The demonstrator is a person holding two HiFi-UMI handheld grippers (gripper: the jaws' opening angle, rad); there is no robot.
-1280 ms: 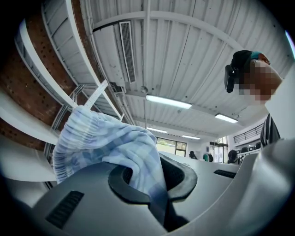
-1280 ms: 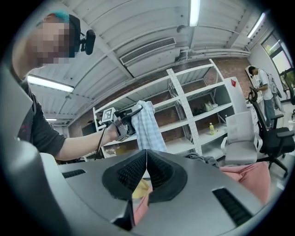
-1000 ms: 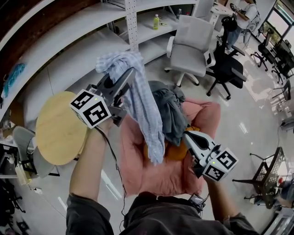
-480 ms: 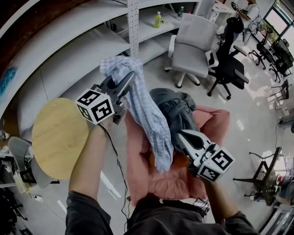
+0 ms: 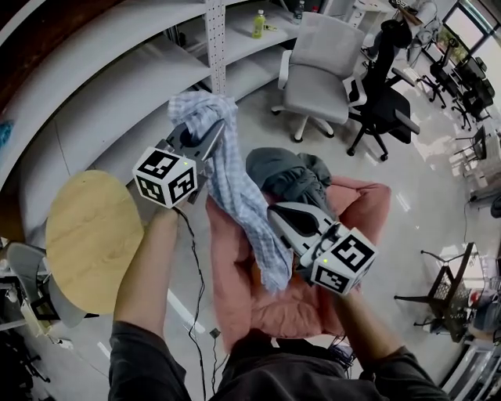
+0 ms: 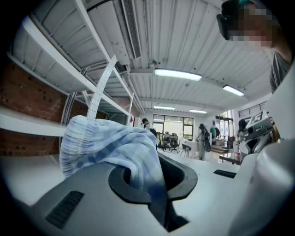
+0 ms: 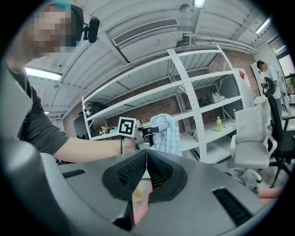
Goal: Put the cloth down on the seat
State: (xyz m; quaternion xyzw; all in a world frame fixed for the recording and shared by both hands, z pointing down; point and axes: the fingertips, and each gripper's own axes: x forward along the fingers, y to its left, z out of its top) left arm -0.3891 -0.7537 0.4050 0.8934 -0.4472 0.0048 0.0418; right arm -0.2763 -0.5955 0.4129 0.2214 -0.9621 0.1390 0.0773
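A blue-and-white checked cloth (image 5: 239, 196) hangs from my left gripper (image 5: 213, 131), which is shut on its bunched top end, held high over the floor. The cloth's tail drapes down over the pink cushioned seat (image 5: 356, 207). In the left gripper view the cloth (image 6: 110, 145) fills the gap between the closed jaws of the left gripper (image 6: 154, 184). My right gripper (image 5: 275, 213) is shut with nothing in it, just right of the hanging cloth and above the seat. The right gripper view shows its pads pressed together (image 7: 146, 156) and the cloth (image 7: 167, 136) beyond. A grey garment (image 5: 286, 171) lies on the seat's far end.
A round wooden table (image 5: 86, 235) stands at the left. White shelving (image 5: 117, 70) runs along the back with a green bottle (image 5: 257, 23) on it. A white office chair (image 5: 317, 74) and a black one (image 5: 387, 110) stand beyond the seat.
My right gripper has moved up and to the left, closer to the hanging cloth. The left gripper still holds the cloth up in about the same place.
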